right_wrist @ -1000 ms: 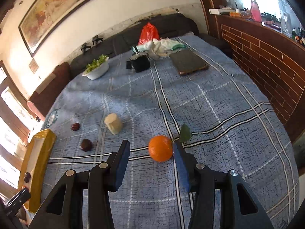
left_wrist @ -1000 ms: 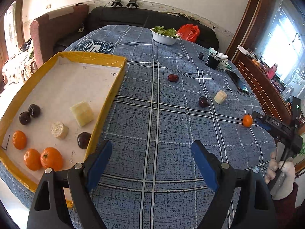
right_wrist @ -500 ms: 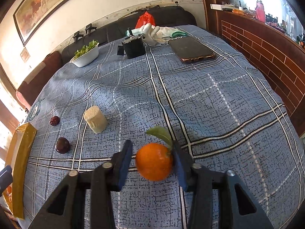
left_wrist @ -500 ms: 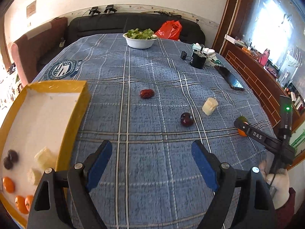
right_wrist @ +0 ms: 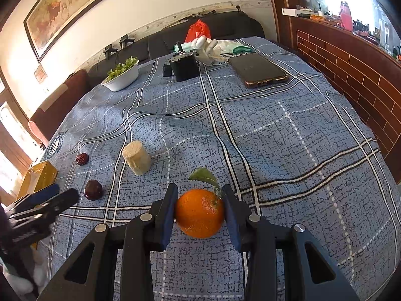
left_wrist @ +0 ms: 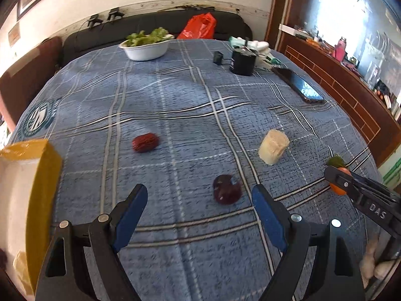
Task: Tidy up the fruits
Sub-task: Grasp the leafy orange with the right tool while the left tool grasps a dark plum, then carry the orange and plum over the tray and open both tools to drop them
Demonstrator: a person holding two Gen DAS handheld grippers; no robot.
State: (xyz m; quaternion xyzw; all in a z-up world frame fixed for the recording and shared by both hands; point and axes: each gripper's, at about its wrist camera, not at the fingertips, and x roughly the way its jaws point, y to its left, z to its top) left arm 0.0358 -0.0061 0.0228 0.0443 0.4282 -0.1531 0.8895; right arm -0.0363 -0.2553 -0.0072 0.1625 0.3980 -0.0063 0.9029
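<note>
left wrist: low, facing down-table | right wrist: low, close | shared: blue cloth (left_wrist: 190, 105), white bowl (right_wrist: 122, 77)

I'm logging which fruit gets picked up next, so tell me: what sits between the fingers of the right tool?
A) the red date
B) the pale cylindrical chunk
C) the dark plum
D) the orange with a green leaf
D: in the right wrist view the right tool has both its pads pressed against the orange with a green leaf; the other fruits lie apart on the cloth.
</note>
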